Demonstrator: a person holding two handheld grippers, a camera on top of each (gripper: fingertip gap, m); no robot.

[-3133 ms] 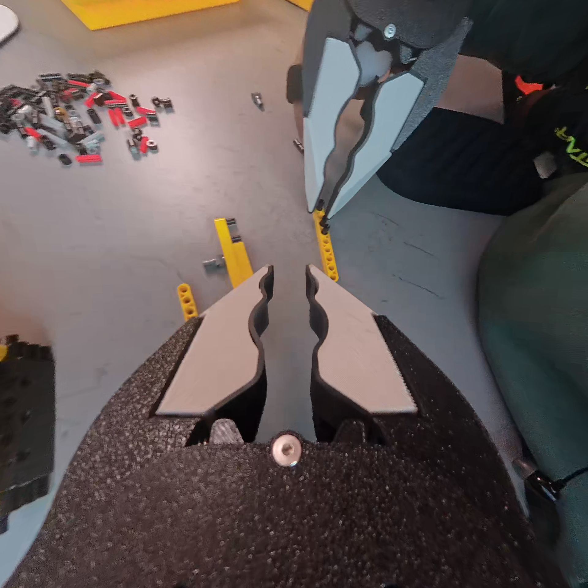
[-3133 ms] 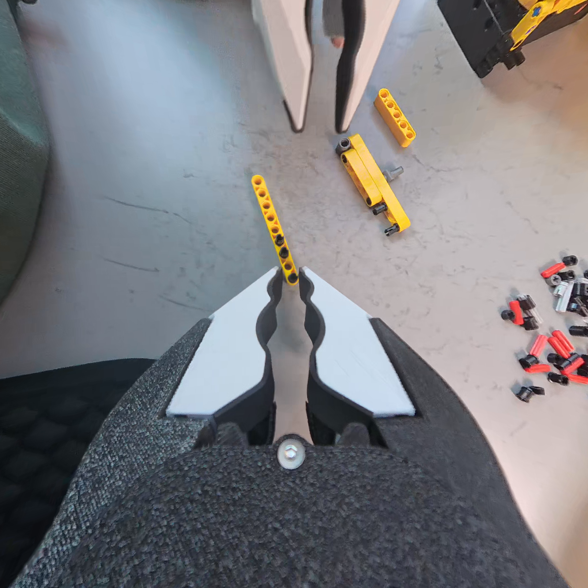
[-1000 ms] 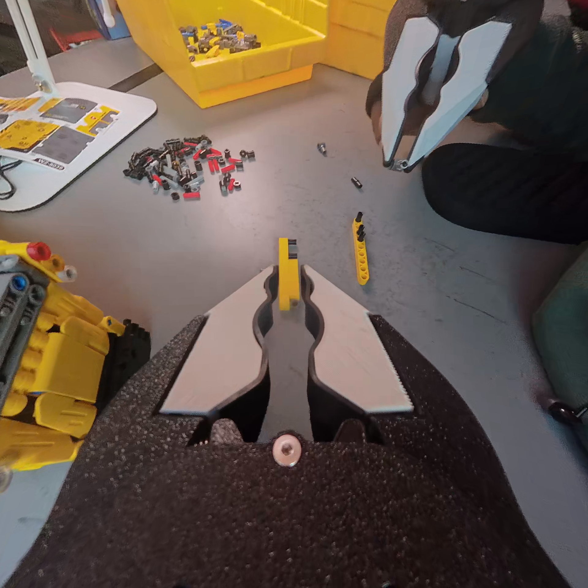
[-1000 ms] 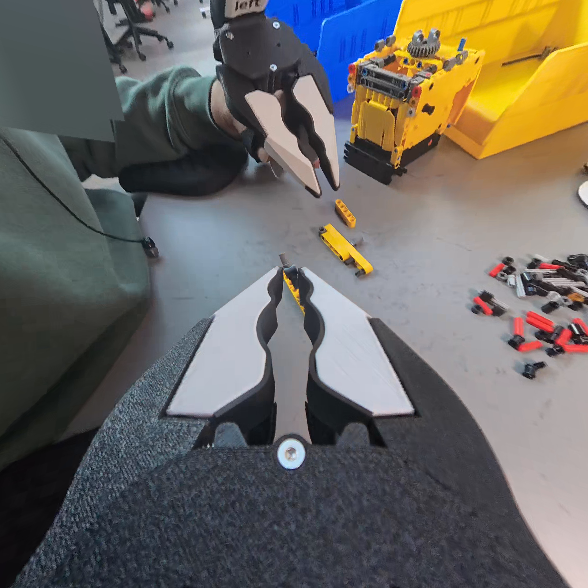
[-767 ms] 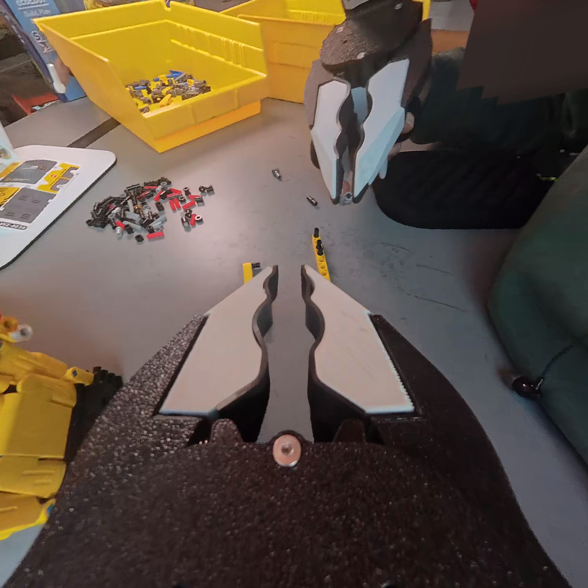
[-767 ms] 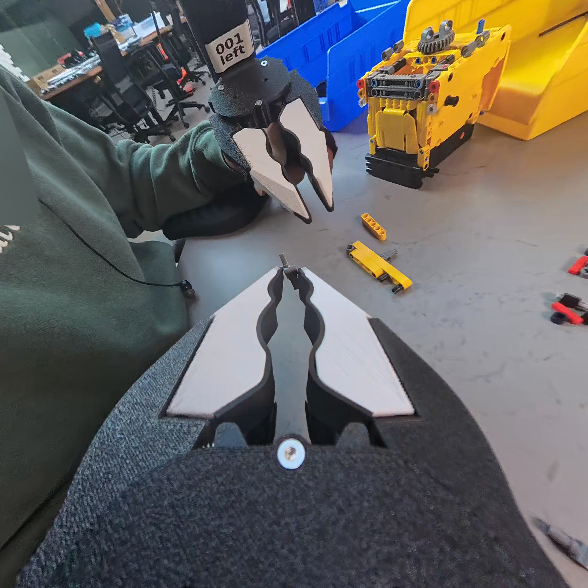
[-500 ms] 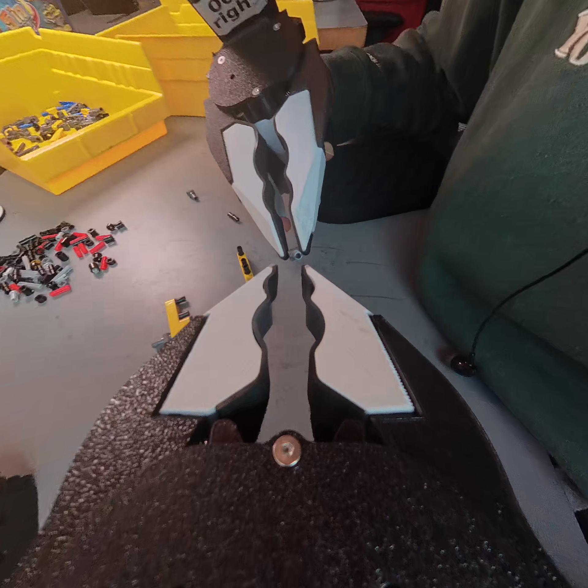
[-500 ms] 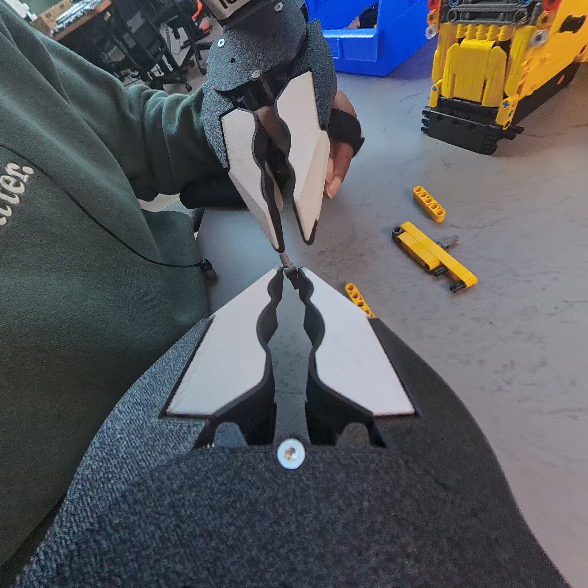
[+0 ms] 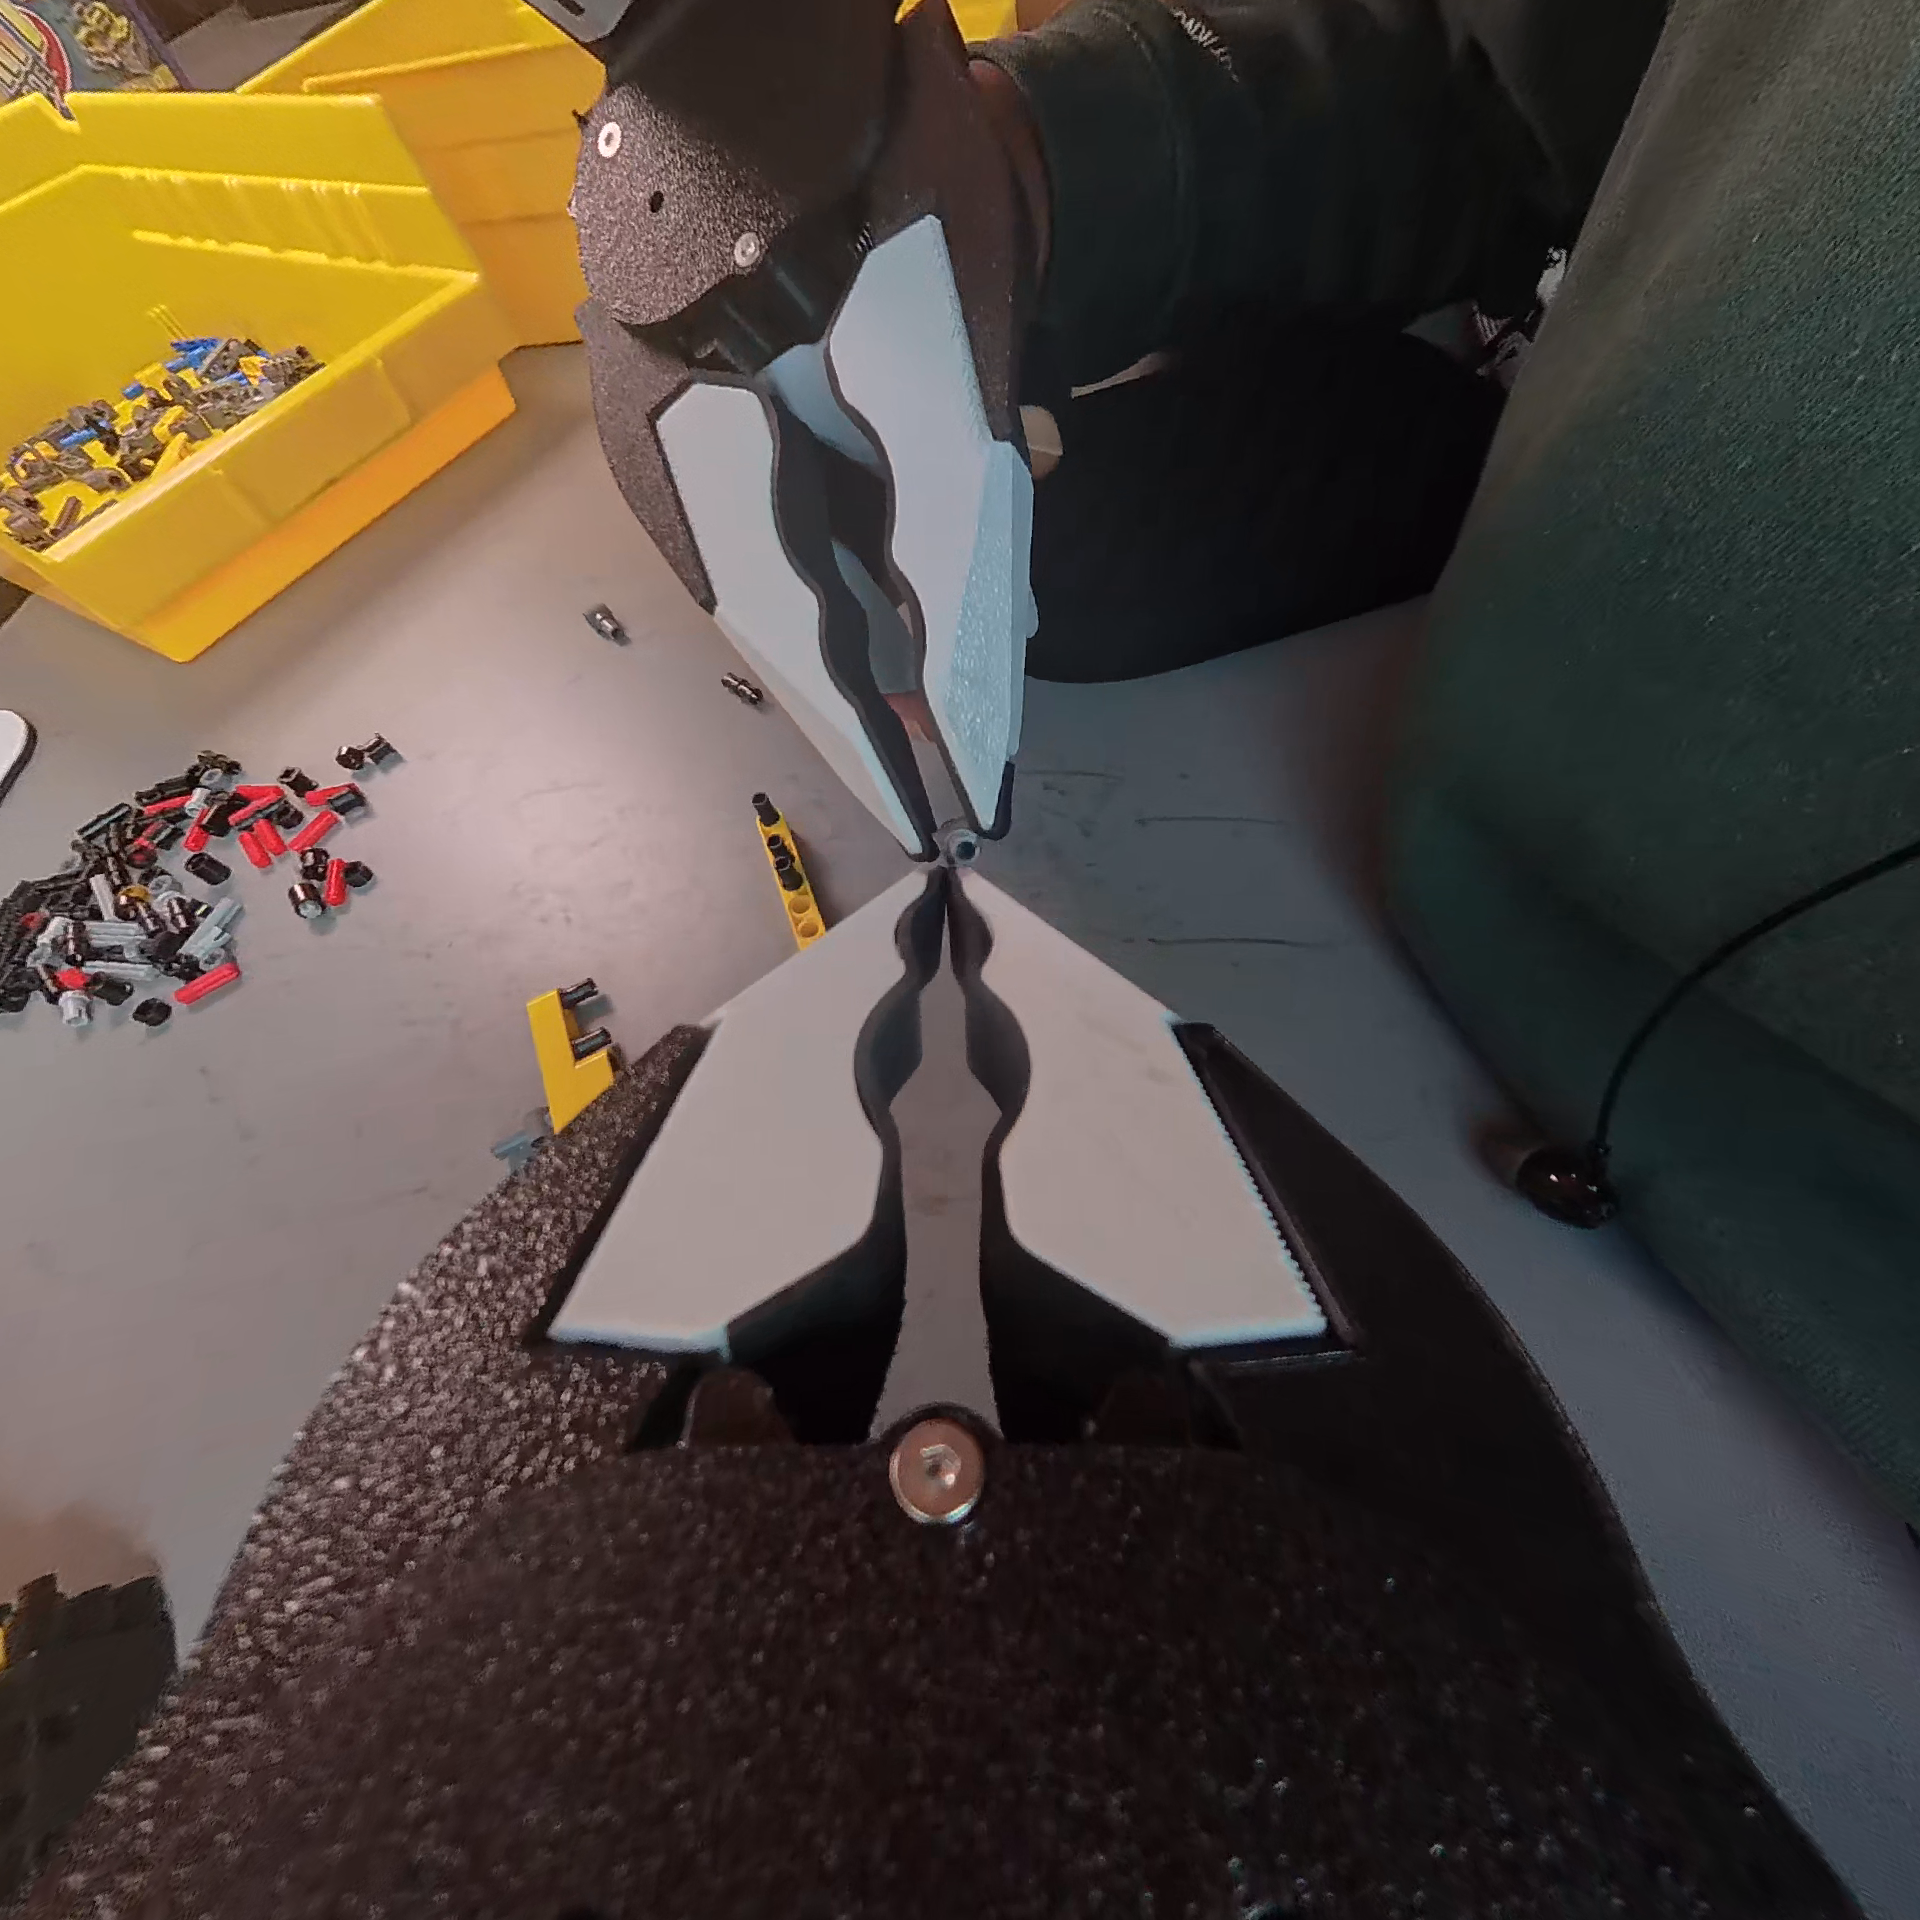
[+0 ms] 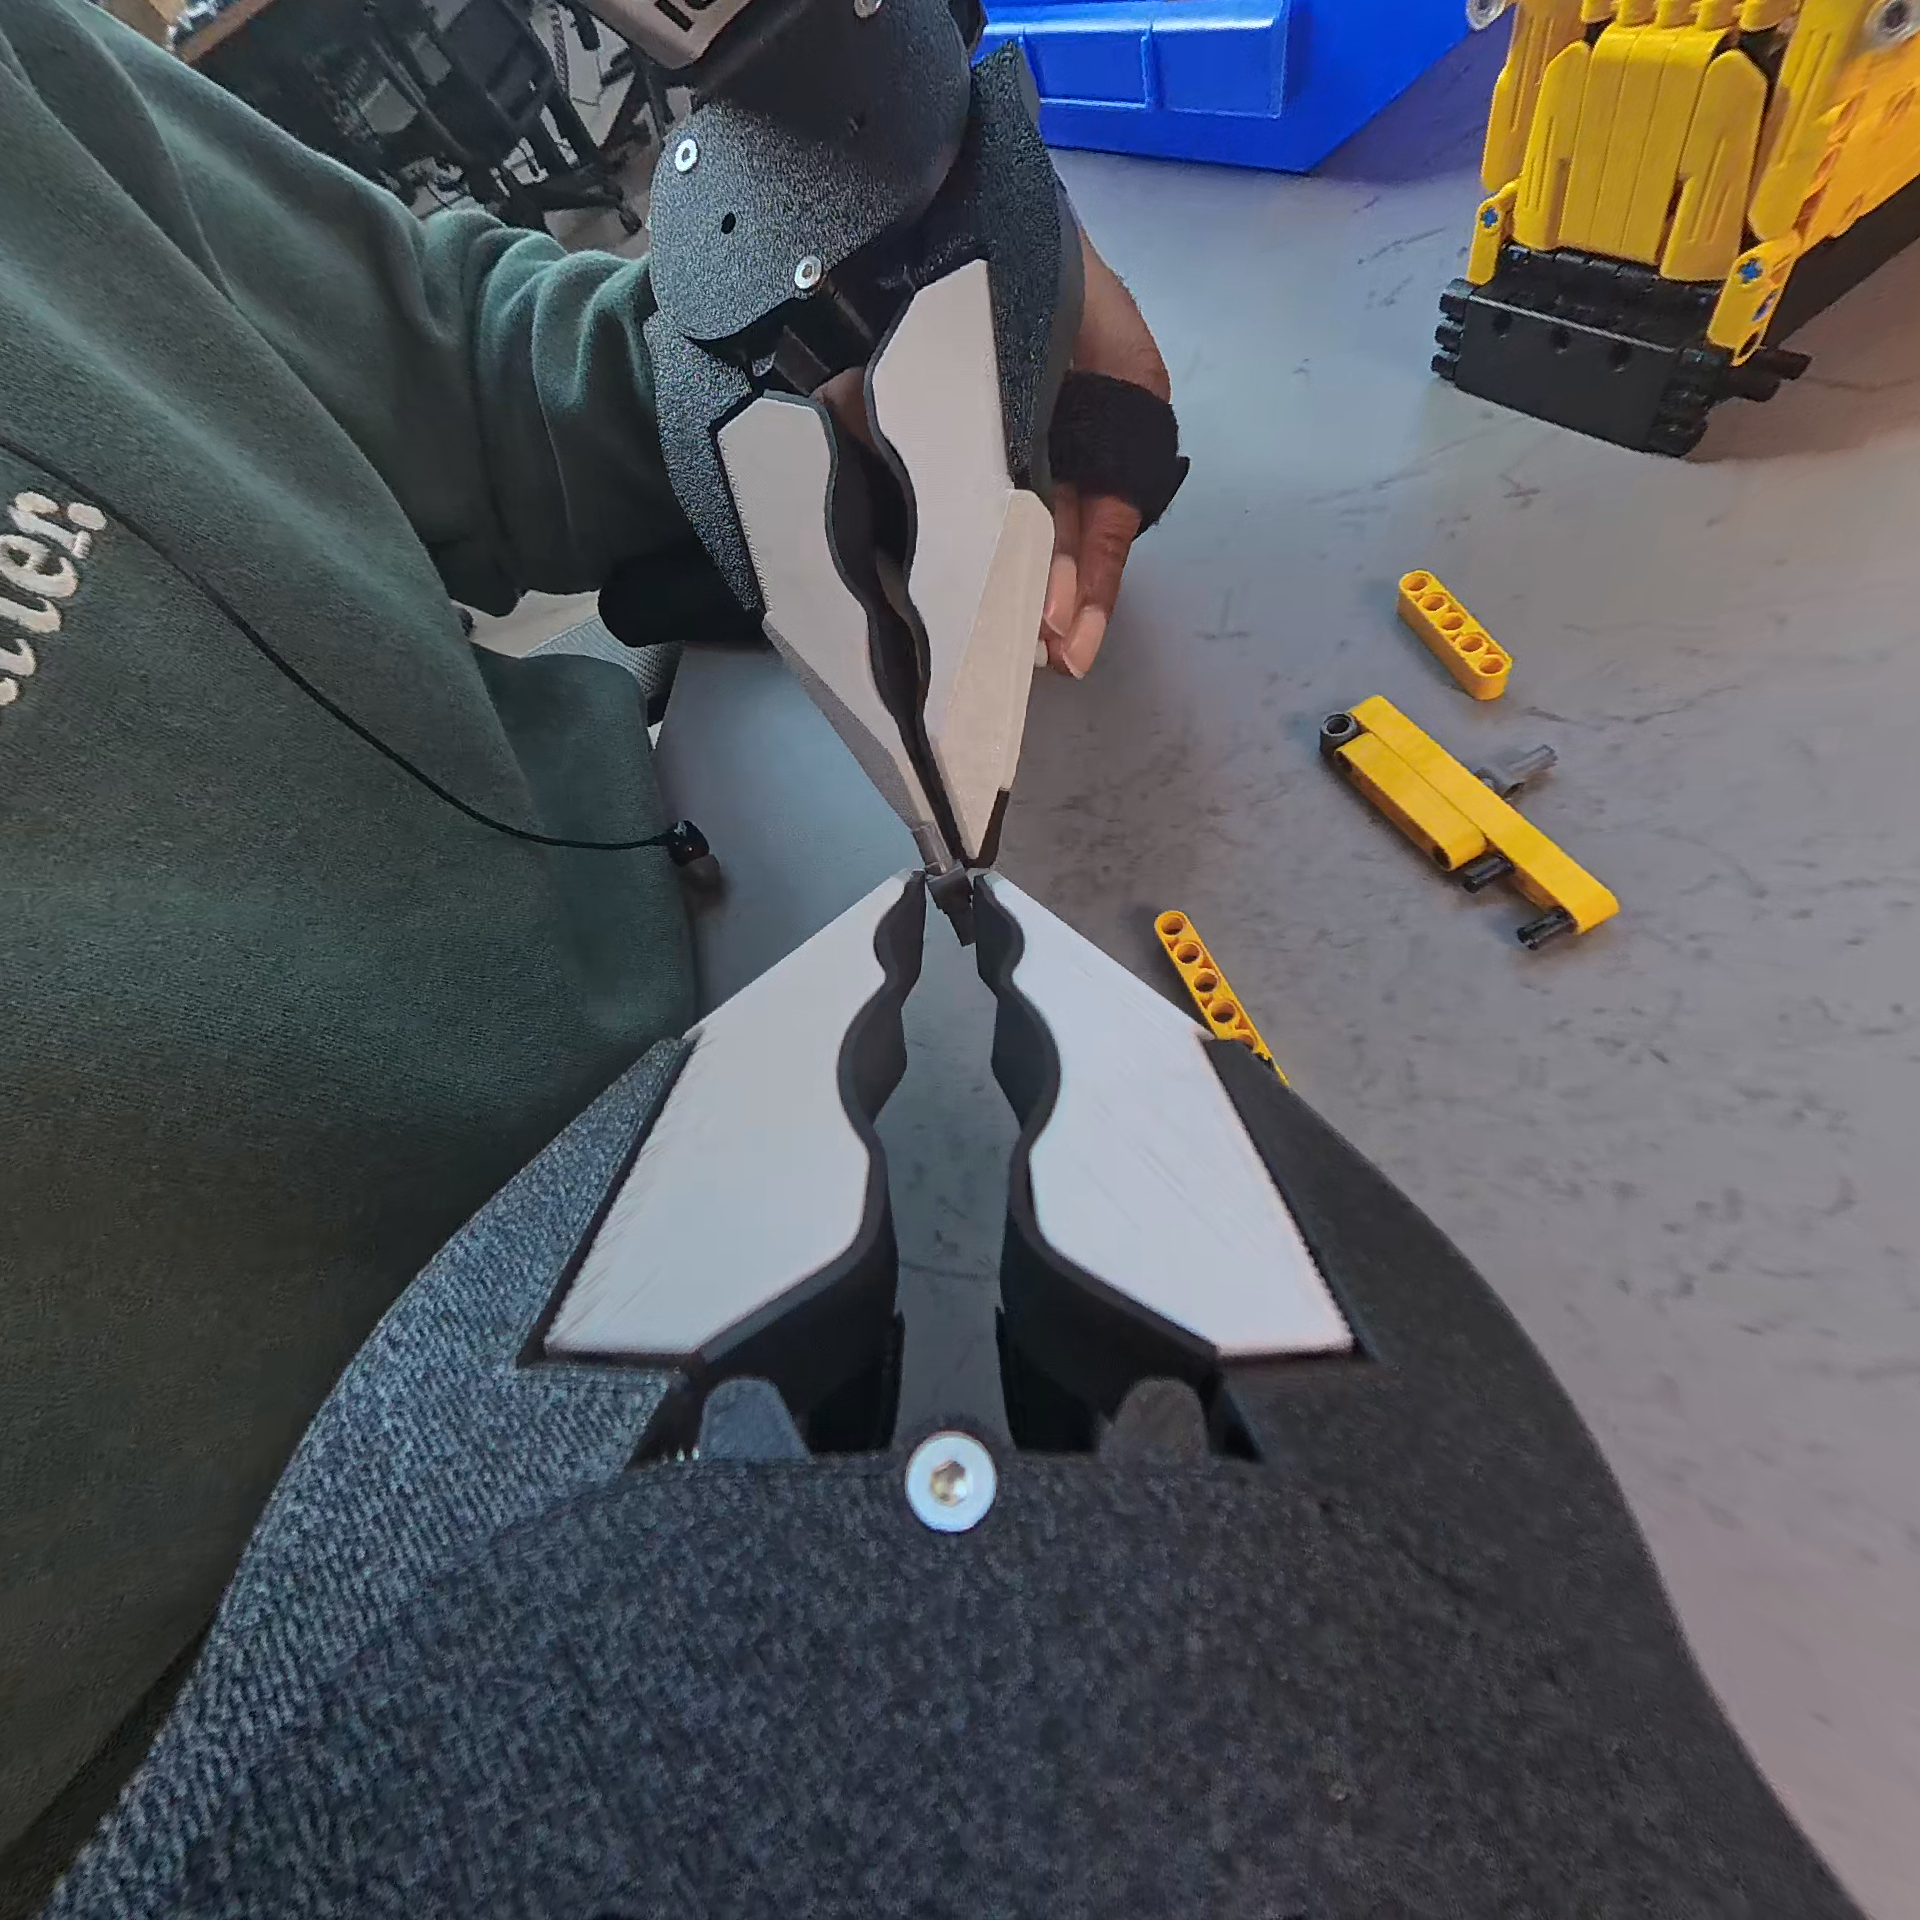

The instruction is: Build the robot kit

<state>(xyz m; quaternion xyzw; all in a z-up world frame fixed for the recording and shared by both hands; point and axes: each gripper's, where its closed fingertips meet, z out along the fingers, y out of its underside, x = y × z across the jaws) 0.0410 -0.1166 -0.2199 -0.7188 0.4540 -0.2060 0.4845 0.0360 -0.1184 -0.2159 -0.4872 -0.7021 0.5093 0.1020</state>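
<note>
My right gripper (image 10: 951, 896) is shut on the black end of a small grey-and-black pin (image 10: 943, 878), held in the air above the grey table. My left gripper (image 9: 943, 883) meets it tip to tip and is shut on the pin's grey end (image 10: 929, 840). The left wrist view shows the pin's round grey end (image 9: 963, 849) at the right gripper's tips (image 9: 961, 836). In the right wrist view the left gripper (image 10: 958, 844) comes down from above, held by a hand. A thin yellow beam with black pins (image 9: 790, 873) lies on the table just below.
A yellow beam assembly (image 10: 1465, 810) and a short yellow beam (image 10: 1452, 634) lie to the right. A pile of red and black pins (image 9: 177, 883), a yellow bin of parts (image 9: 208, 416), a yellow model vehicle (image 10: 1683, 208), a blue bin (image 10: 1226, 83). A person's green sweatshirt (image 10: 260, 727) borders the table. The grippers are tip to tip, or close to it. Both grippers' tips are roughly 20 centimetres from the yellow model vehicle (image 10: 1683, 208).
The right gripper lifted the small pin off the table. The two grippers swung to face each other, and the left gripper, open half a second ago, has shut on the pin's end.
</note>
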